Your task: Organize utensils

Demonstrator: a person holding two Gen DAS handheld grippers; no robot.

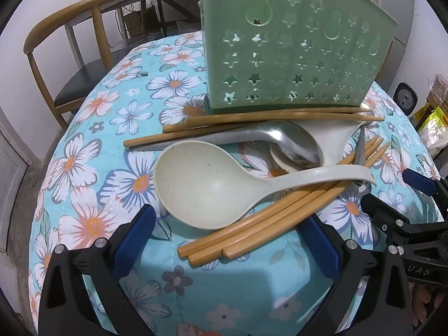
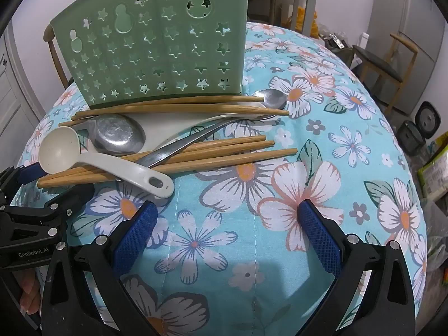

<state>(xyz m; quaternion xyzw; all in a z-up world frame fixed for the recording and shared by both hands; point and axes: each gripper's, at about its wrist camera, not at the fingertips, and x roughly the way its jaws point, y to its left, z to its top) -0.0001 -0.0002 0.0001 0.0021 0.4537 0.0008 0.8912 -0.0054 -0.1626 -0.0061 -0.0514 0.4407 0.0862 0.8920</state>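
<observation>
L gripper (image 1: 224, 235) and R gripper (image 2: 226, 226) both tilted down, jaws wide apart w/ nothing between, side by side; fingers (image 2: 28, 302) prob. visible at R view's edge.

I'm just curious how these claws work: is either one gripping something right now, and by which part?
Nothing is held. The left gripper and right gripper both stand open above the flowered blue tablecloth, empty.

Matt green plastic holder (image 1: 294, 53), glossy metal spoon (image 1: 291, 142), speckled matt plastic ladle (image 1: 204, 187), wooden chopsticks (image 1: 266, 218), quilted cloth (image 1: 98, 128).
</observation>
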